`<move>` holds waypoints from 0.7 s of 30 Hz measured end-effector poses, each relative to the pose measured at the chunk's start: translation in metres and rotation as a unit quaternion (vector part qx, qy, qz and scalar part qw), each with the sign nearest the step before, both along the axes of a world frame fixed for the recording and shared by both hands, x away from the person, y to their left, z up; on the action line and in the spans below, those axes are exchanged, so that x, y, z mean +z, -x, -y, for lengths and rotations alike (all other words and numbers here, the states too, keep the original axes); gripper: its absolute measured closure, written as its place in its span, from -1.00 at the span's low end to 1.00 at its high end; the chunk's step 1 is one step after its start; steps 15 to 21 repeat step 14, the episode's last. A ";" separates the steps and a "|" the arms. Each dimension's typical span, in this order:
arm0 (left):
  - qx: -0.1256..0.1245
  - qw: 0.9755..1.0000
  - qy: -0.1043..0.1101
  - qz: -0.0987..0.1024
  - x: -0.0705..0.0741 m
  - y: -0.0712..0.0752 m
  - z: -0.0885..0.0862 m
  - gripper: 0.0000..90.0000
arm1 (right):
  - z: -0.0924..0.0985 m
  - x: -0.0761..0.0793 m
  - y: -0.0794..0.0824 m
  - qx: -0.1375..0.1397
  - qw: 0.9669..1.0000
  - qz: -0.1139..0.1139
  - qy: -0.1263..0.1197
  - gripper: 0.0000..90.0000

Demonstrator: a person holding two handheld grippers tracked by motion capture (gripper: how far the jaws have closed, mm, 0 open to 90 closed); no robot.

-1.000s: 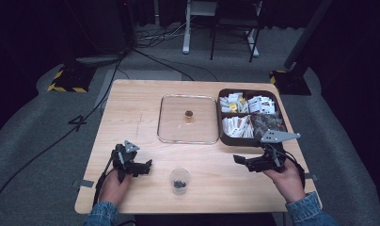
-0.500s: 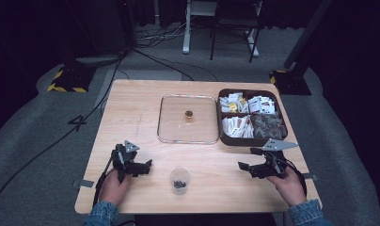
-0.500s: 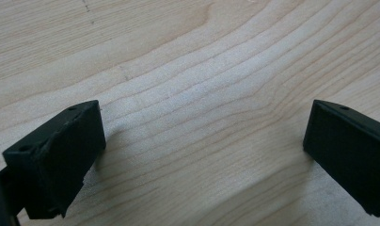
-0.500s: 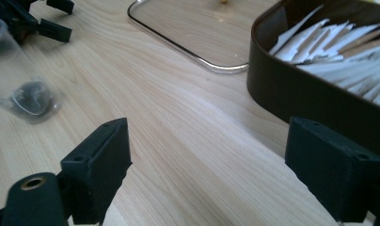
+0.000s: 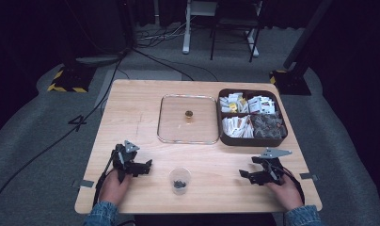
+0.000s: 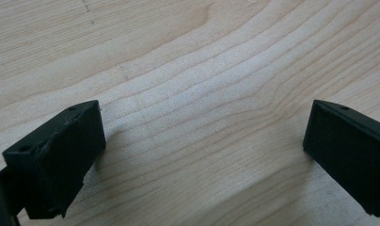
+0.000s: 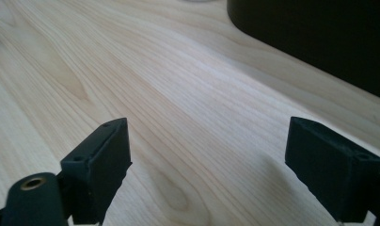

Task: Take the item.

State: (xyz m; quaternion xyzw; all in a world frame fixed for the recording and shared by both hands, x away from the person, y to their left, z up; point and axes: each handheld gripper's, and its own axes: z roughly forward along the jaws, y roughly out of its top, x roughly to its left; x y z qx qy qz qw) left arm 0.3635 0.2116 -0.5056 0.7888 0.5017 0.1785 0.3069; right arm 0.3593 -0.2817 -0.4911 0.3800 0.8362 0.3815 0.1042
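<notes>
Near the front edge of the pale wooden table, the left gripper and right gripper rest with jaws spread wide, holding nothing. Between them stands a small clear plastic cup with dark bits inside; it is probably light and easily crushed, best pinched gently across the rim. Farther back lie a clear square tray and a dark compartment box. The cup's contents are too small to identify.
</notes>
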 end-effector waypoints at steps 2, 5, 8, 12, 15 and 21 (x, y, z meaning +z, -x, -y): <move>0.000 1.000 0.000 0.000 0.000 0.000 0.000 -1.00 | 0.001 -0.004 0.000 -0.002 1.000 0.003 0.010 -0.67; 0.000 1.000 0.000 0.000 0.000 0.000 0.000 -1.00 | 0.002 -0.009 0.002 0.004 0.999 0.020 0.026 -0.68; 0.000 1.000 0.000 0.000 0.000 0.000 0.000 -1.00 | 0.003 -0.013 0.004 0.013 0.998 0.046 0.036 -0.71; 0.000 1.000 0.000 0.000 0.000 0.000 0.000 -1.00 | 0.004 -0.013 0.004 0.017 0.998 0.046 0.036 -0.71; 0.000 1.000 0.000 0.000 0.000 0.000 0.000 -1.00 | 0.004 -0.013 0.004 0.017 0.998 0.046 0.037 -0.71; 0.000 1.000 0.000 0.000 0.000 0.000 0.000 -1.00 | 0.004 -0.013 0.004 0.017 0.998 0.046 0.037 -0.71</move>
